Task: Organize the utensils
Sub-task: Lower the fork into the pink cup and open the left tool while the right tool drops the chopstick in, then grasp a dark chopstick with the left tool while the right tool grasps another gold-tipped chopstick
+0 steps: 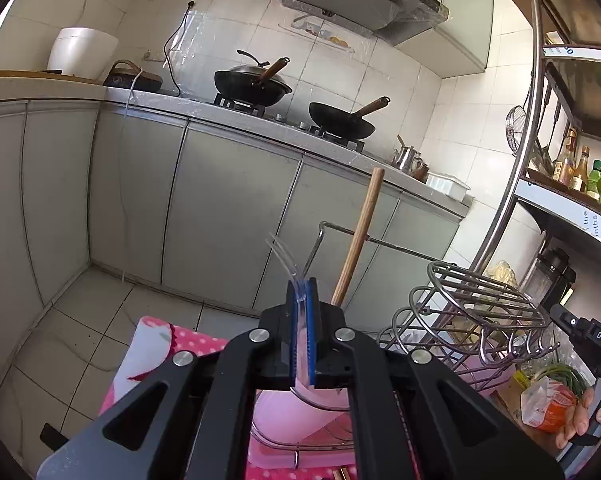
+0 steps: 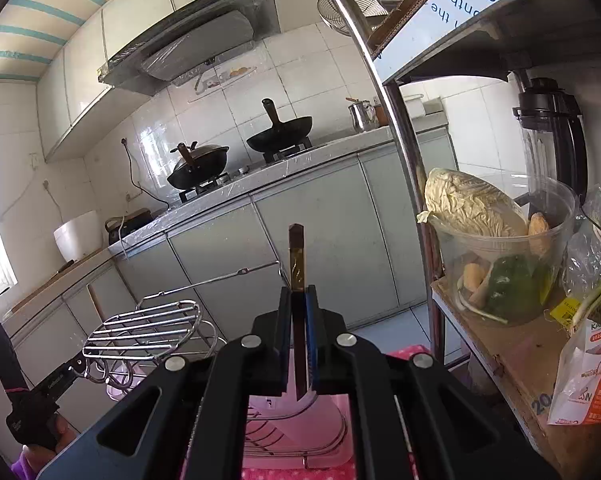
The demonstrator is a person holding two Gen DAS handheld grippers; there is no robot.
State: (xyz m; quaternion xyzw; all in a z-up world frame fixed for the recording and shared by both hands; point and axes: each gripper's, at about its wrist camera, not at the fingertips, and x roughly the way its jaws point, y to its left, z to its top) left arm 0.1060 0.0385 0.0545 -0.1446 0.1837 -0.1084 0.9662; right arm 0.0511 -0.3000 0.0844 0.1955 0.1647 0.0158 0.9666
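My left gripper (image 1: pixel 300 294) is shut on a clear plastic fork (image 1: pixel 286 256), whose thin curved prongs stick up past the blue pads. Just behind it a wooden handle (image 1: pixel 358 236) stands upright in the wire dish rack (image 1: pixel 480 312), which sits on a pink tray (image 1: pixel 300 412). My right gripper (image 2: pixel 299 294) is shut on a dark brown chopstick-like utensil (image 2: pixel 296 256) with a gold patterned band, pointing up above the pink tray (image 2: pixel 324 440). The wire rack (image 2: pixel 148 328) lies to its left. Each view shows the other gripper at its edge, hand-held.
A metal shelf post (image 2: pixel 396 128) stands close on the right, with a tub of vegetables (image 2: pixel 496 248), a blender (image 2: pixel 552 128) and bags on its boards. Grey cabinets and a counter with two woks (image 1: pixel 252 86) are across the tiled floor (image 1: pixel 60 344).
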